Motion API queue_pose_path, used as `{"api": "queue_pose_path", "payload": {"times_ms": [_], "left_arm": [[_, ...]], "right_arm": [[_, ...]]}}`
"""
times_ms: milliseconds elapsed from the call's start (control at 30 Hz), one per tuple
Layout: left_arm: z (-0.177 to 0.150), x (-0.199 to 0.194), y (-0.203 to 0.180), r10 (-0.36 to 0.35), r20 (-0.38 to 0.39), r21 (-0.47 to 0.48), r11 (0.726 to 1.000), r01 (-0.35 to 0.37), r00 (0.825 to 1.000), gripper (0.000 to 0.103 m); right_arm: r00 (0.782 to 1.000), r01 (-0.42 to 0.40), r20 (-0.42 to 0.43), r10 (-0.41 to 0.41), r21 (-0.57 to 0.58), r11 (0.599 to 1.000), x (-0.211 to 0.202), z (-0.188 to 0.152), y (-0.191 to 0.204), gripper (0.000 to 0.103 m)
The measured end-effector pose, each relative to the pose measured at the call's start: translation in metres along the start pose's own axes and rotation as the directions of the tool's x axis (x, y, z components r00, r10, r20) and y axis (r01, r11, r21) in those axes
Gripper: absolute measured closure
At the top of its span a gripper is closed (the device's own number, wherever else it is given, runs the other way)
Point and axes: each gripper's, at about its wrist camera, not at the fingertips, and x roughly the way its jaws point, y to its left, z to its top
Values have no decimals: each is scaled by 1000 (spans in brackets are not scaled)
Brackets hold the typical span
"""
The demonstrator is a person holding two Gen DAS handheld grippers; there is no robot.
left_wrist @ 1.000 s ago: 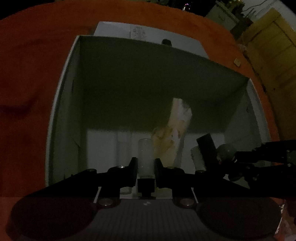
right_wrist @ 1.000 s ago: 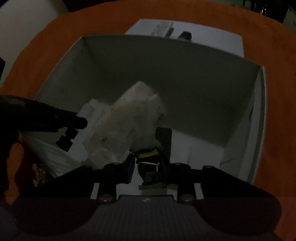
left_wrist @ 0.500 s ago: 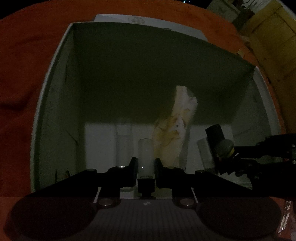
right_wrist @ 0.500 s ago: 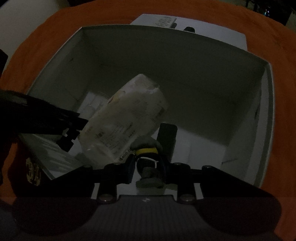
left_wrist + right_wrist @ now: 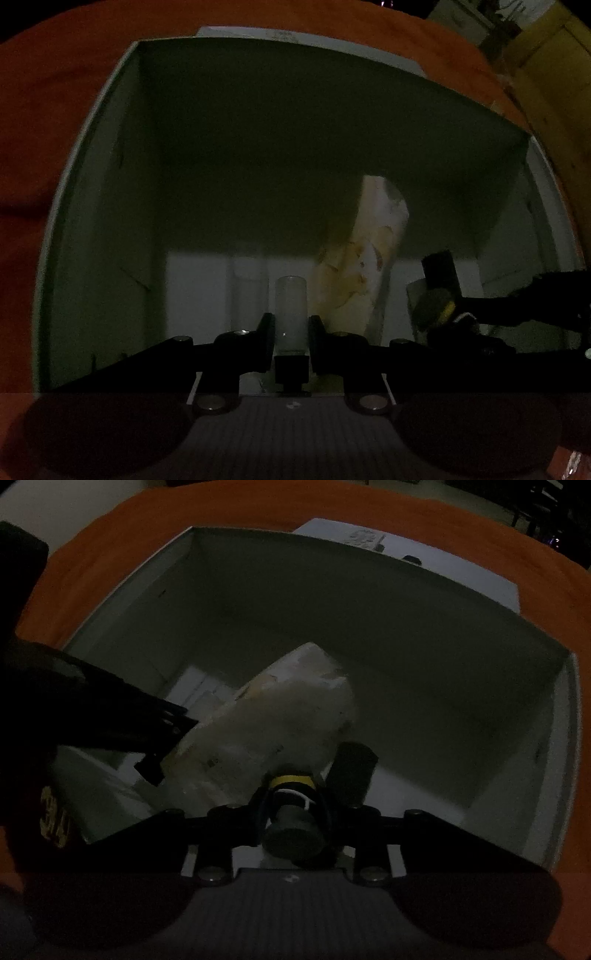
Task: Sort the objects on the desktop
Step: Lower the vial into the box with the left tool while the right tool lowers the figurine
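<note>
The scene is dim. My left gripper (image 5: 291, 325) is shut on a pale translucent tube (image 5: 291, 306) and holds it low inside a white box (image 5: 103, 206). My right gripper (image 5: 291, 805) is shut on a small dark grey cylinder with a yellow and white band (image 5: 291, 812), also inside the box (image 5: 524, 775). A pale plastic packet (image 5: 365, 266) leans against the back wall; it shows in the right wrist view (image 5: 273, 731) too. A black cylinder (image 5: 352, 771) stands just right of my right gripper. The right gripper and its cylinder (image 5: 436, 306) show at the right of the left wrist view.
The box stands on an orange cloth (image 5: 55, 92). A white sheet with print (image 5: 424, 568) lies behind the box. A wooden door (image 5: 557, 74) is at the far right. My left gripper's arm (image 5: 110, 720) crosses the left of the right wrist view.
Both grippers have gone lower and deeper into the box with their objects still held. The box walls fill more of both views.
</note>
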Motion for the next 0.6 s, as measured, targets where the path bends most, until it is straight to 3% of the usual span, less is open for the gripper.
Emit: {"api": "queue_pose_path", "payload": {"times_ms": [233,600], "left_arm": [[2,3,-3,41,-8,-19,999,-41,999,87],[2,7,-5,106,-10,-37,994,-106,994,86]], "right_arm": [[999,32,-1,-32,-38,999,16,2,12,69],[999,20,-47,-18,50,999,26,-2,3,70]]}}
